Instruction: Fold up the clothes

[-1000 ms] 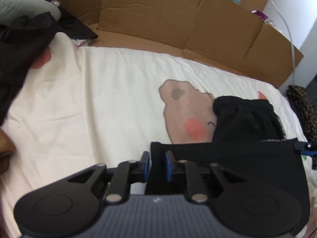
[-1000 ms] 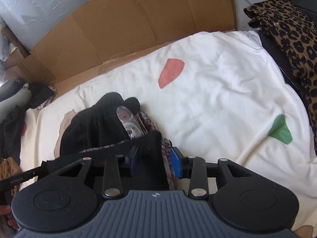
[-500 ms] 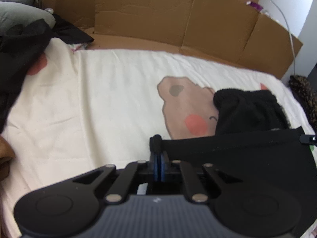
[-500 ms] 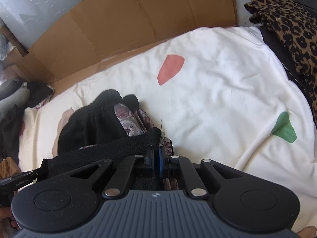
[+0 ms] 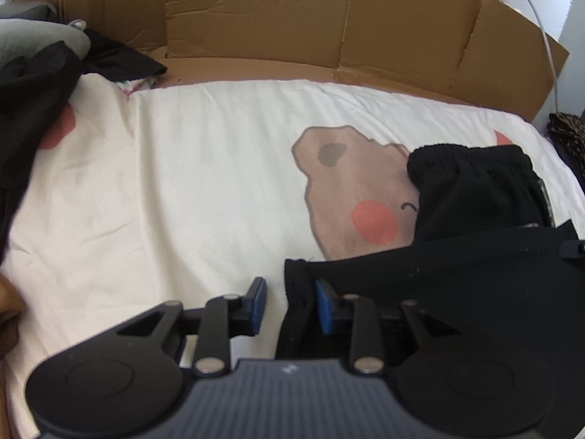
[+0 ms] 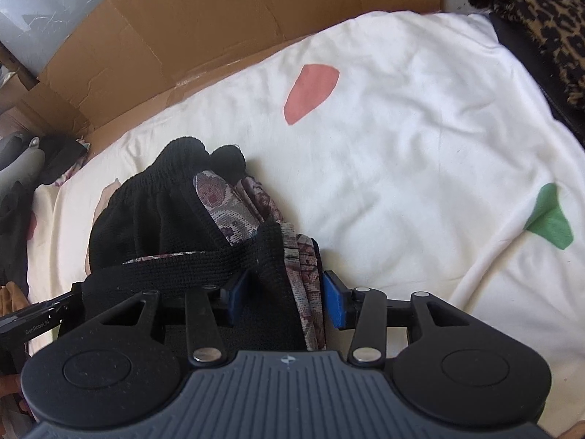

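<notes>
A black knitted garment (image 5: 457, 274) with a patterned lining (image 6: 223, 205) lies bunched on the cream bedsheet (image 5: 190, 183). Its near black hem stretches between both grippers. My left gripper (image 5: 290, 305) is open, its blue pads standing either side of the hem's left corner. My right gripper (image 6: 283, 298) is open too, with the hem's right corner and patterned folds (image 6: 307, 274) lying between its pads. The garment's far waistband (image 5: 471, 168) is heaped on the sheet.
Cardboard walls (image 5: 329, 25) ring the bed's far side. Dark and grey clothes (image 5: 33, 73) pile at the left edge. Leopard-print fabric (image 6: 530, 18) lies at the right edge. The sheet (image 6: 402, 146) spreads right of the garment.
Both grippers were open a second ago, shut on the black hem half a second ago, and now stand open again with the hem lying loose between the pads.
</notes>
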Tool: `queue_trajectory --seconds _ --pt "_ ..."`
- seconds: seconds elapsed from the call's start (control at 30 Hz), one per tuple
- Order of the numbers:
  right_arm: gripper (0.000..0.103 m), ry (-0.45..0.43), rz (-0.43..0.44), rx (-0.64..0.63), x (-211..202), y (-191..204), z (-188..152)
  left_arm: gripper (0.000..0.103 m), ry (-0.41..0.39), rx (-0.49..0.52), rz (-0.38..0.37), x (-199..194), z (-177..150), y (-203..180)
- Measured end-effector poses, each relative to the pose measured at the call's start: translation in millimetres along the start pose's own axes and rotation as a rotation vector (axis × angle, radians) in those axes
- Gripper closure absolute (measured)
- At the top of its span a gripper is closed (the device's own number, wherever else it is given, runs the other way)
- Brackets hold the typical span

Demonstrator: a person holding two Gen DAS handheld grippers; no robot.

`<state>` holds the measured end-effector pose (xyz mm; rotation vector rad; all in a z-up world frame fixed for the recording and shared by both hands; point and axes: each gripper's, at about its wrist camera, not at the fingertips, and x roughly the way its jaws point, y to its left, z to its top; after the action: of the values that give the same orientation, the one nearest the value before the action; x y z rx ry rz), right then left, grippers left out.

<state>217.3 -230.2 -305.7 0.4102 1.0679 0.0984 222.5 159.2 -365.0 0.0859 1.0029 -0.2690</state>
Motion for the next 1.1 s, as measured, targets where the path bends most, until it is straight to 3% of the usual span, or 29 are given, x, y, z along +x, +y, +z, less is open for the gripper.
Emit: queue_trajectory --seconds 0.2,0.3,0.57,0.77,0.87,1.1 --pt "0.055 -0.033 -0.021 -0.046 0.7 7.1 -6.2 0.074 0.015 0.013 -0.001 4.0 2.4 -3.5" --pt "0.058 -0.056 -0.055 -0.101 -2.9 15.9 -9.2 0.081 0.021 0.018 -0.003 5.6 3.3 -5.1" --pt "0.079 -0.125 -0.125 -0.198 -21.9 35.0 -12.6 0.090 0.014 0.008 -0.017 4.6 1.4 -6.4" --pt "0.085 -0.185 -0.073 -0.136 -39.0 30.5 -7.2 0.090 0.010 -0.015 -0.031 4.6 1.4 -3.2" --pt "0.094 -0.183 -0.042 -0.088 -40.9 23.1 -4.5 0.090 0.003 -0.057 -0.058 5.4 0.7 2.9" --pt "0.098 -0.171 -0.046 -0.072 -38.0 15.5 -8.3 0.088 0.000 -0.067 -0.062 5.1 1.1 3.9"
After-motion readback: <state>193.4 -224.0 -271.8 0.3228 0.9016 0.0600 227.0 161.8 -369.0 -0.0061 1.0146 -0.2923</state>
